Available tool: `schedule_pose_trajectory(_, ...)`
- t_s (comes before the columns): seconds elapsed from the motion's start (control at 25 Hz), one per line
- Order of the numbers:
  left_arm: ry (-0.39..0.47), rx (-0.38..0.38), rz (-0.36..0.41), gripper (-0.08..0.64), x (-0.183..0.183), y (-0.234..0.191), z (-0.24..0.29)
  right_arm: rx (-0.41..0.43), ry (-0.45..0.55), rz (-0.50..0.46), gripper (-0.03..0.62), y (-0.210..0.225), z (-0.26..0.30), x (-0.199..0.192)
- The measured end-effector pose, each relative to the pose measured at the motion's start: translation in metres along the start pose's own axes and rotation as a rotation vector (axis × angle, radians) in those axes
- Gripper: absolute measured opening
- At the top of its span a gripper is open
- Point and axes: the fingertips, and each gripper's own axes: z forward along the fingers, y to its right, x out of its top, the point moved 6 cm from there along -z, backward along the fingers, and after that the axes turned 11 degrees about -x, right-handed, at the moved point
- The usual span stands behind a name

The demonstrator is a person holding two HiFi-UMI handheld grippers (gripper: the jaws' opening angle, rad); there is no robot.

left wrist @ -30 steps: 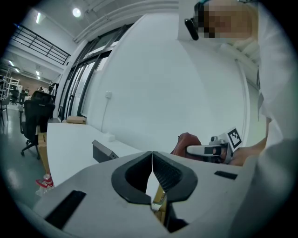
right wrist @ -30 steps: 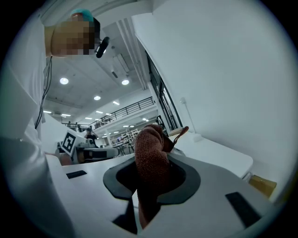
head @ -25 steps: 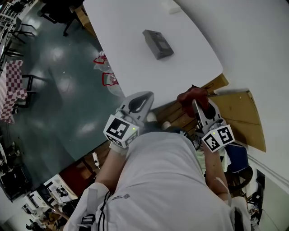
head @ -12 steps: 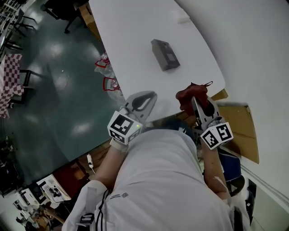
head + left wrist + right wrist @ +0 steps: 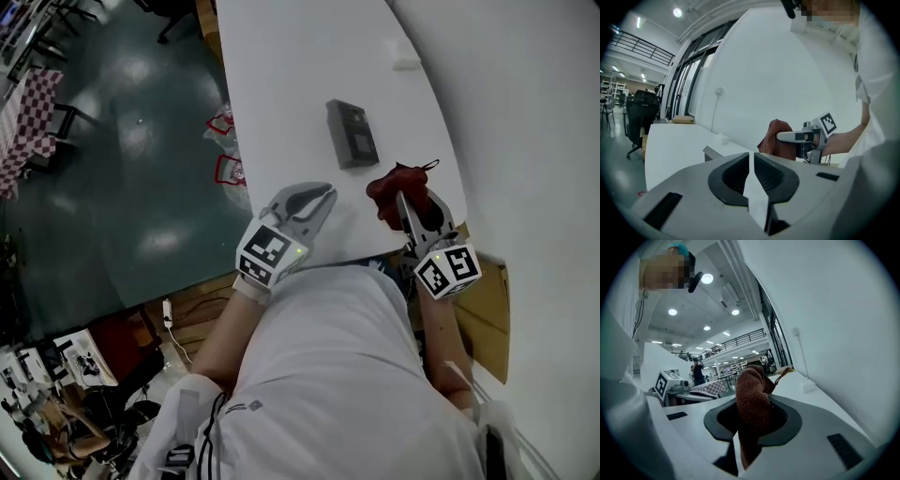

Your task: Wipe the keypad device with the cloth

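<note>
Right claw (image 5: 402,199): clenched on the cloth (image 5: 751,401). A rust-red terry cloth, bunched, is pinched between the dark pads; a fold stands up above the tips and a tail hangs below them. The marker cube (image 5: 448,270) sits at the rear. The claw is held over the near right corner of the worktop (image 5: 281,75).

Left claw (image 5: 751,155): clenched and empty, the two jaws meeting along one line with nothing between them. Its marker cube (image 5: 272,255) sits at the rear. The claw is held over the near edge of the worktop, left of the right claw and well apart from it.

Keypad device (image 5: 352,133): dark grey, oblong, lying flat on the worktop ahead of both claws. It is nearer the right one, close to the cloth but apart from it. Neither claw touches it.

White block (image 5: 406,64): small, farther along the worktop, near its right edge, beyond the keypad device.

Worktop: white, long, with a rounded near end.

Shirt (image 5: 328,375): white, worn by the person, filling the lower head view.

Floor (image 5: 122,187): dark green, glossy, left of the worktop. Red-and-white bags (image 5: 225,171) lie on it just beside the worktop's edge.
</note>
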Motion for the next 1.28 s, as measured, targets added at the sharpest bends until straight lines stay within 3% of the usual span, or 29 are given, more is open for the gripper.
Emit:
schedule_pose_trajectory(0.24, -0.064, 0.071, -0.008, 0.015, -0.006, -0.018, 0.026, 0.093, -0.023, 0.008, 0.080, 0.026, 0.037, -0.002)
schedule_pose_trajectory(0.52, -0.168, 0.084, 0.036, 0.027, -0.008, -0.023, 0.055, 0.216, -0.054, -0.006, 0.080, 0.034, 0.080, 0.001)
schedule_pose_trajectory(0.6, -0.201, 0.089, 0.046, 0.090, -0.011, -0.025, 0.062, 0.252, -0.067, -0.005, 0.080, 0.034, 0.091, -0.002)
schedule_pose_trajectory(0.92, -0.275, 0.129, 0.012, 0.110, -0.029, -0.040, 0.077, 0.370, -0.129, 0.021, 0.080, 0.021, 0.125, -0.019)
schedule_pose_trajectory(1.08, -0.317, 0.146, 0.047, 0.112, -0.037, -0.046, 0.084, 0.408, -0.163, 0.014, 0.080, 0.015, 0.137, -0.028)
schedule_pose_trajectory(1.28, -0.319, 0.139, 0.036, 0.124, -0.044, -0.054, 0.092, 0.447, -0.194, -0.004, 0.080, 0.008, 0.153, -0.040)
